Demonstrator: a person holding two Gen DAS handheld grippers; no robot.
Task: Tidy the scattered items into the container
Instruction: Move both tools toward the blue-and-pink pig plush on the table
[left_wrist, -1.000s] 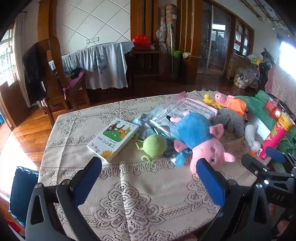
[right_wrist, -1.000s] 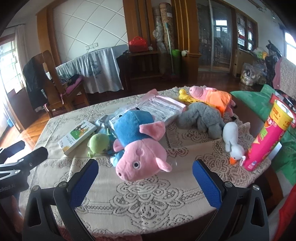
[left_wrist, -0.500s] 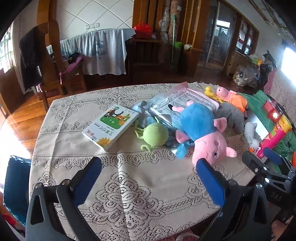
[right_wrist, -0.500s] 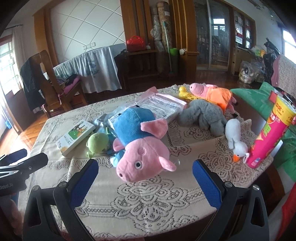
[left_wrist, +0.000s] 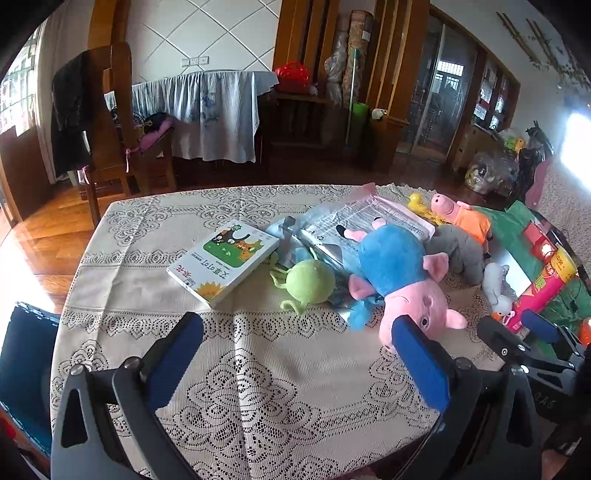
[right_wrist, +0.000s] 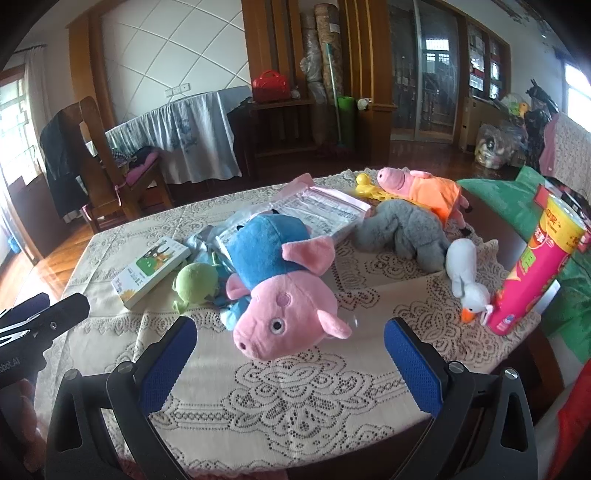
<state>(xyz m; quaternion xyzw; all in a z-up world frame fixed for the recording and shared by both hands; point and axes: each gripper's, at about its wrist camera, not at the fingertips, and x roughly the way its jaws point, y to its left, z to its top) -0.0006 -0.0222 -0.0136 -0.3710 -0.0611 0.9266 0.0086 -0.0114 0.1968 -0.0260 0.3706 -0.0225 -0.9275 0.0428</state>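
both views have lifted and tilted a little over the last second, so more of the lace-covered desk (left_wrist: 147, 236) shows beyond the big pink-and-blue pig plush (right_wrist: 280, 280), yet nothing on it has shifted and tidying looks not yet begun. the dark blue container (left_wrist: 26, 369) sits off the desk edge, well left of the pig. left gripper (left_wrist: 295, 365) and right gripper (right_wrist: 288, 362) hover with jaws wide apart, empty, the right nearest the pig.
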